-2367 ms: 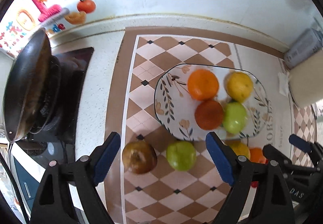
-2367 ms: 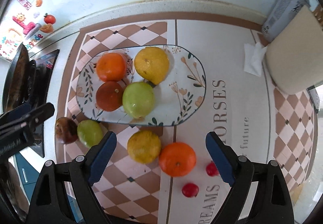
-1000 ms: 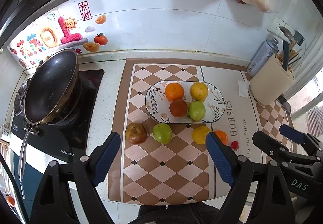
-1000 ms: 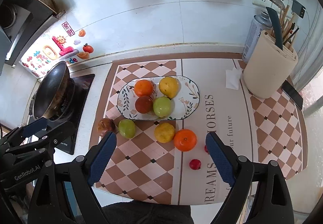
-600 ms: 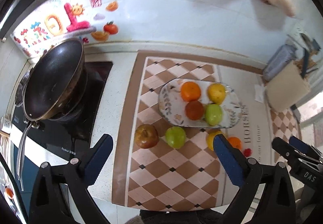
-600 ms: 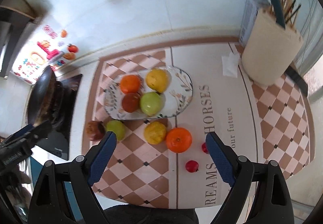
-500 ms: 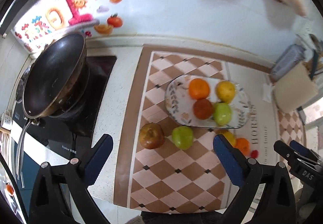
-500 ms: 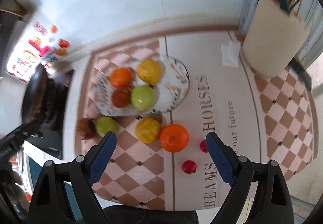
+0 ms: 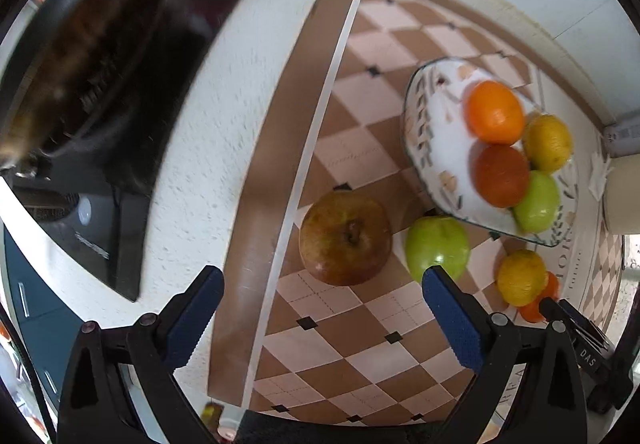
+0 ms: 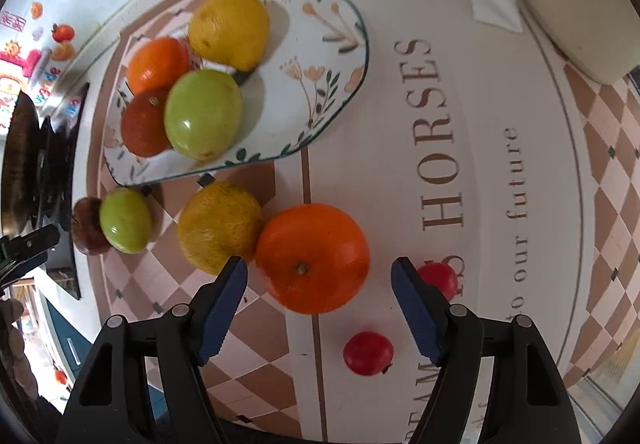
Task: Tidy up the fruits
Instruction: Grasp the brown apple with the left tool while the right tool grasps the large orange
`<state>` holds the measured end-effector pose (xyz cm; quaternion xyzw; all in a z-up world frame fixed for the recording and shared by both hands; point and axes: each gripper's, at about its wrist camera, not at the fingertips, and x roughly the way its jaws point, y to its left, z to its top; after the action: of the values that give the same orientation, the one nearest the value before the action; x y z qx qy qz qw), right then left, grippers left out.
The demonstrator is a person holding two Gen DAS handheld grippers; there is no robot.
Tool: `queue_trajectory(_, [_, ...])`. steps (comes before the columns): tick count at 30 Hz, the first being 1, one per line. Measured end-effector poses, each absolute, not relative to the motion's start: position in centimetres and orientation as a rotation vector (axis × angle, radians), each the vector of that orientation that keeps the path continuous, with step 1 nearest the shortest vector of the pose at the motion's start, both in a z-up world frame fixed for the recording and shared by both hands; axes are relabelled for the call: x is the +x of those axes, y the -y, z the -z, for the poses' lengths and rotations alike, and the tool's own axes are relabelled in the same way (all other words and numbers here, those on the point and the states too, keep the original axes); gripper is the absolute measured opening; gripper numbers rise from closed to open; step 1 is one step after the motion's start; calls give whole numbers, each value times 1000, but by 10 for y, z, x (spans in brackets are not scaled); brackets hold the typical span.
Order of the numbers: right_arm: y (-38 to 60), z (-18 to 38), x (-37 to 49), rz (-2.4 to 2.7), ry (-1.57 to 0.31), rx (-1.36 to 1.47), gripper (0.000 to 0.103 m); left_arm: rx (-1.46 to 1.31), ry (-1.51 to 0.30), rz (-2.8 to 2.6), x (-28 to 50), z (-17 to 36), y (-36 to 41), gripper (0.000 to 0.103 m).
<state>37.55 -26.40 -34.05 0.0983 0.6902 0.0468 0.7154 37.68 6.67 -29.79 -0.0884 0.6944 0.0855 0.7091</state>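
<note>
A floral plate [image 10: 320,56] holds an orange, a dark red fruit, a green apple and a lemon. Loose on the mat lie a brown apple [image 9: 346,238], a green apple [image 9: 437,244], a yellow citrus [image 10: 220,226], a big orange [image 10: 313,258] and two small red fruits [image 10: 368,353]. My left gripper [image 9: 322,310] is open, low over the mat, with the brown apple just ahead of its blue pads. My right gripper [image 10: 319,298] is open, with the big orange between and just ahead of its fingertips.
A black pan [image 9: 76,40] sits on the stove at the left. A cream knife holder [image 10: 580,0] and a white tissue [image 10: 494,0] stand at the back right. The plate also shows in the left wrist view [image 9: 428,148]. The wall runs behind the counter.
Both grippers have come down close to the counter. The left one now faces the brown apple, the right one the big orange. No fruit has moved.
</note>
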Motion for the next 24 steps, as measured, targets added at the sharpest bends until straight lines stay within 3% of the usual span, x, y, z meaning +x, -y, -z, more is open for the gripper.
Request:
queue_trajectory(11, [251, 361, 381, -144, -1544, 185, 67, -83, -1606, -148, 393, 346, -48, 101])
queue_trajectory(12, [252, 361, 380, -144, -1545, 183, 67, -66, -1584, -151, 394, 345, -47, 99])
queue_trajectory(16, [244, 363, 372, -160, -1570, 183, 67, -68, -1557, -60, 394, 347, -45, 62])
queue_trajectory(24, [235, 364, 352, -194, -1605, 186, 67, -52, -1555, -29, 381, 345, -33, 61])
